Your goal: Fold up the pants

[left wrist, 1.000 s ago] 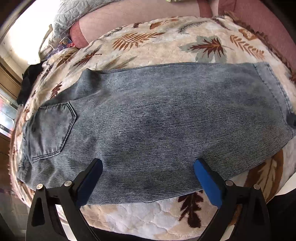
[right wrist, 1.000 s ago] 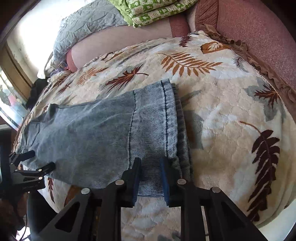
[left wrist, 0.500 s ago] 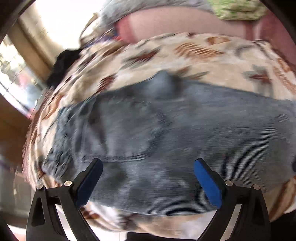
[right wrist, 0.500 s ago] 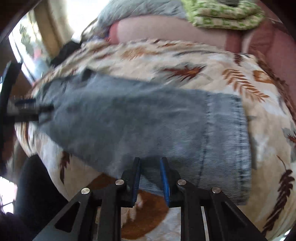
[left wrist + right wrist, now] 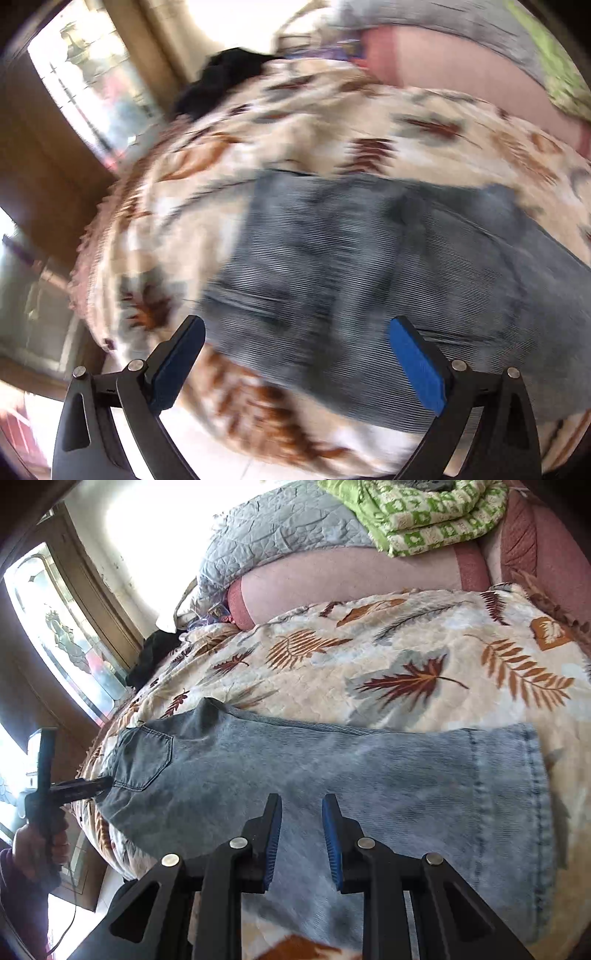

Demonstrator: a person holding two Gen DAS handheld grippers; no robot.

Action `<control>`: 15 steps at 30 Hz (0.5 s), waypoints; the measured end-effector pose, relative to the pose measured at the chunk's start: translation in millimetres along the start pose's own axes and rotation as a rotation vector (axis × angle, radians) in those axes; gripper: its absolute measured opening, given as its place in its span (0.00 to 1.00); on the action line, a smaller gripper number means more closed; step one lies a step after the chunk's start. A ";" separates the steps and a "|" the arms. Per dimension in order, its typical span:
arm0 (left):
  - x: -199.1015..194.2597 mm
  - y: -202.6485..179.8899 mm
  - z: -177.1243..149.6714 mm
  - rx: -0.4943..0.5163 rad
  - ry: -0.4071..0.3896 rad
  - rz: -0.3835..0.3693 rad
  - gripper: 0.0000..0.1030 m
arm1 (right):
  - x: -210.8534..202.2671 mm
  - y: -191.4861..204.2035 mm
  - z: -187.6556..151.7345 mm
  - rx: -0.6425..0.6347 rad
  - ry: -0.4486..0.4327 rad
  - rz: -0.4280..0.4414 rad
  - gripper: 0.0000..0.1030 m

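At the far left of the right wrist view, a hand (image 5: 38,843) in a dark red sleeve (image 5: 18,897) grips the left tool (image 5: 99,788), whose dark tips sit at the waistband end of the pants (image 5: 332,771), just beside the back pocket (image 5: 144,760); from this side it is hard to tell whether they touch the cloth. The left wrist view is heavily blurred, yet it shows the left tool (image 5: 295,354) with its blue pads (image 5: 417,365) spread wide, nothing between them, and the waist end of the pants (image 5: 351,273) below. The pants are pale washed denim, lying flat and lengthwise across the bed, on a cream bedspread (image 5: 406,646) printed with brown and rust leaves, waist toward the window (image 5: 62,635) side, hem (image 5: 539,794) toward the right. In the middle foreground the right tool (image 5: 301,834) hangs over the leg near its front edge, its blue pads (image 5: 273,842) drawn near each other with a narrow gap, pinching nothing. Behind the bedspread lie a pink bolster (image 5: 351,579), a grey quilt (image 5: 280,528) and, further right, a folded green and white blanket (image 5: 424,509).
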State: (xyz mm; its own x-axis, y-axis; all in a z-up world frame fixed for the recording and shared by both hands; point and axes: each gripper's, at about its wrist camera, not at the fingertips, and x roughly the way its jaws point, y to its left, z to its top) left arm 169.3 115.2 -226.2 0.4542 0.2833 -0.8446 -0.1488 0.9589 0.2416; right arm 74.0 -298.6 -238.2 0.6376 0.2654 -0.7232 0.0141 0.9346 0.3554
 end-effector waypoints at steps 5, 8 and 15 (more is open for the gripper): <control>32.1 57.2 10.4 -0.109 0.034 0.085 0.97 | 44.8 23.5 10.6 -0.040 0.066 -0.008 0.25; 46.6 59.8 4.2 -0.096 0.054 0.096 0.97 | 63.4 33.7 9.5 -0.055 0.099 -0.014 0.25; 58.3 51.8 -9.3 -0.025 0.036 0.119 0.98 | 72.5 42.2 -3.1 -0.133 0.152 -0.027 0.25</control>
State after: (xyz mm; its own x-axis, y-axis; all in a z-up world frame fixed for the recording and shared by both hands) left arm 179.9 181.3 -267.4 0.4002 0.3936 -0.8276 -0.2215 0.9178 0.3294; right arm 118.4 -239.2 -277.5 0.5145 0.2631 -0.8161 -0.0785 0.9622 0.2608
